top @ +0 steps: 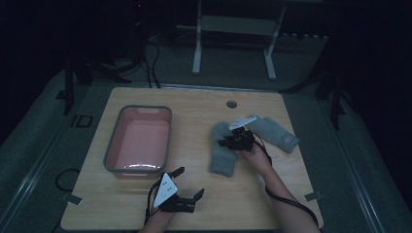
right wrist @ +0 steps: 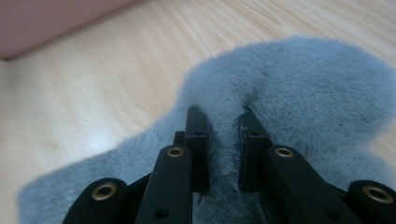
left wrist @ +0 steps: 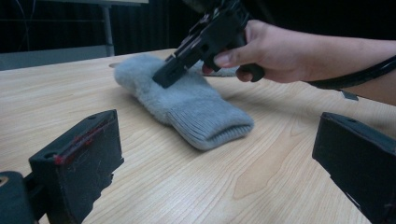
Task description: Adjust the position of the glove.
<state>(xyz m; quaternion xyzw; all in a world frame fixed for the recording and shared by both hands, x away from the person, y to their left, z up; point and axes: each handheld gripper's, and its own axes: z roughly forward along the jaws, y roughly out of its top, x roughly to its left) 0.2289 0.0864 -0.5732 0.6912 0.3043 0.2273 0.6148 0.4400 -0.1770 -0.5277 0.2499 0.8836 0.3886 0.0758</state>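
The right gripper is down on the nearer grey mitten, which lies flat on the wooden table, right of the pink basin. Its two black jaws are pinched together on a fold of the fluffy fabric. A second grey mitten lies just behind, near the hand. The left gripper rests low at the front edge of the table, its jaws wide apart and holding nothing.
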